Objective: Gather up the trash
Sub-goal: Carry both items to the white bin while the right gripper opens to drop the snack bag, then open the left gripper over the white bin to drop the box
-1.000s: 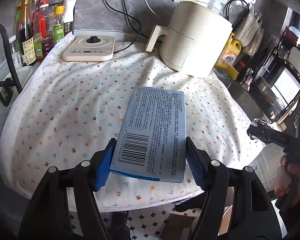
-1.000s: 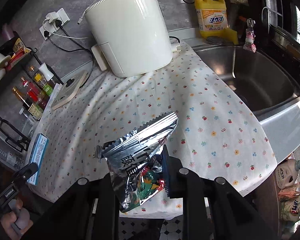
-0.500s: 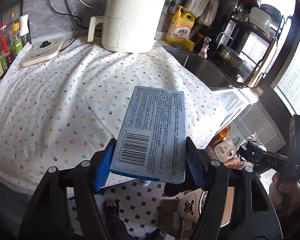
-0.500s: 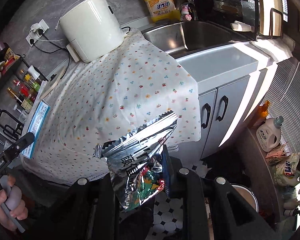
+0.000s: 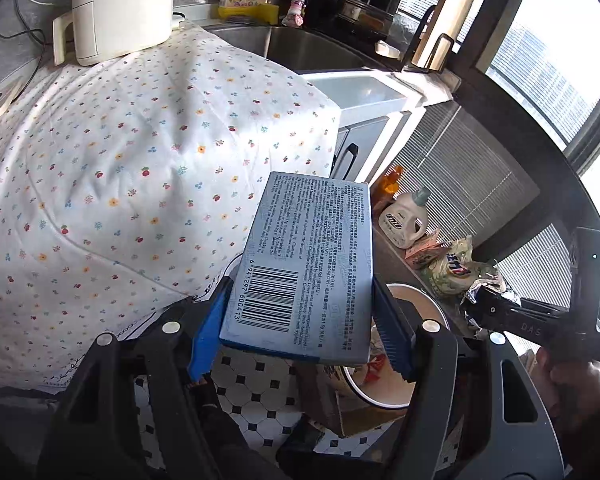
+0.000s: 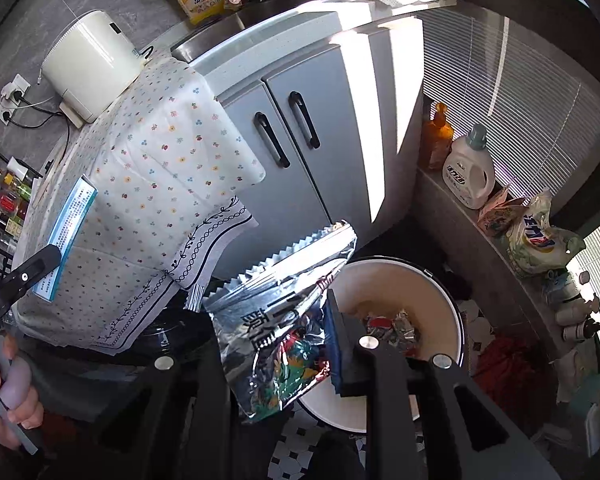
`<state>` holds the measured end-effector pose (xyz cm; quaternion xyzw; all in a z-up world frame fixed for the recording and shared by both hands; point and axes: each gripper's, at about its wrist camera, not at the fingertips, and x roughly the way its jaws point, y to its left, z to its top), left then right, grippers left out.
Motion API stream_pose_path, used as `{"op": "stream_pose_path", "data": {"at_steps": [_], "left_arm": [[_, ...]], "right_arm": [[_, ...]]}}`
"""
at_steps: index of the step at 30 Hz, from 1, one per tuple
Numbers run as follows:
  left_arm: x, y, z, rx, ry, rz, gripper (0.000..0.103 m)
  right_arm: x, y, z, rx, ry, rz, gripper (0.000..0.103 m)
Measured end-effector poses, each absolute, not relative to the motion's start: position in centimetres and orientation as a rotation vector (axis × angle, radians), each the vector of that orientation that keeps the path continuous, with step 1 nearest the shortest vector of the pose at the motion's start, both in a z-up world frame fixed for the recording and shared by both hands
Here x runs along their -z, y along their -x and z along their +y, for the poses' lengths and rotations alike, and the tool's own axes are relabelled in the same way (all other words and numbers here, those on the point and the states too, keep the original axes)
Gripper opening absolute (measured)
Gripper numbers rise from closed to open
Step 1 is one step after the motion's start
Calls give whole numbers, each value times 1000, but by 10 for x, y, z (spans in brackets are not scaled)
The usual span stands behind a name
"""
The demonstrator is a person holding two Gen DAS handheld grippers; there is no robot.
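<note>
A flat blue box (image 5: 308,264) with a barcode sits clamped between the blue pads of my left gripper (image 5: 300,320), held over the table edge and the floor. My right gripper (image 6: 276,348) is shut on a crumpled silver foil snack bag (image 6: 284,320), which hangs just above the near rim of a white bin (image 6: 400,259) on the floor. Wrappers lie inside the bin. In the left wrist view the bin (image 5: 428,300) shows below and right of the box, partly hidden by it. The right wrist view shows the blue box (image 6: 66,236) at the left, over the cloth.
A floral tablecloth (image 5: 140,160) covers the counter, with a white appliance (image 5: 120,4) at the back and a sink (image 5: 312,48) beside it. Grey cupboard doors (image 6: 300,140) stand behind the bin. Detergent bottles (image 6: 468,168) and bags line a low ledge. The floor is tiled.
Both grippers have swung away from the tabletop to the right and down toward the floor bin. Each keeps the same hold on its item.
</note>
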<state>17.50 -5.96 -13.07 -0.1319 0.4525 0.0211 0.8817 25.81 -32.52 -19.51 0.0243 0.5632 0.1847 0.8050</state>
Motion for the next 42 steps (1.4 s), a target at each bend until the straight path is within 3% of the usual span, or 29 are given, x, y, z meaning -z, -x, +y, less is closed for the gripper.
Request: {"op": "stream_pose_path", "data": {"at_steps": [4, 5, 6, 15, 27, 29, 31, 37, 42], "left_arm": [[140, -182, -90, 14, 243, 979, 68], [142, -184, -96, 28, 239, 991, 68], [145, -186, -102, 39, 234, 1002, 68], [160, -195, -151, 156, 148, 1079, 68], [187, -214, -223, 330, 91, 1154, 68], [192, -218, -232, 351, 100, 1167, 72], [194, -220, -239, 363, 102, 1170, 83], [179, -214, -244, 336, 70, 1143, 90], [159, -199, -223, 240, 108, 1108, 93]], "right_arm": [[221, -248, -351, -349, -82, 1259, 33], [227, -246, -357, -339, -91, 1271, 45], [234, -245, -363, -336, -101, 1283, 51], [244, -237, -405, -273, -173, 1292, 58], [213, -200, -464, -161, -251, 1228, 66], [209, -194, -471, -151, -260, 1216, 66], [206, -189, -478, -142, -275, 1206, 66], [204, -182, -487, -156, -295, 1206, 68], [196, -184, -478, -218, -265, 1199, 78]]}}
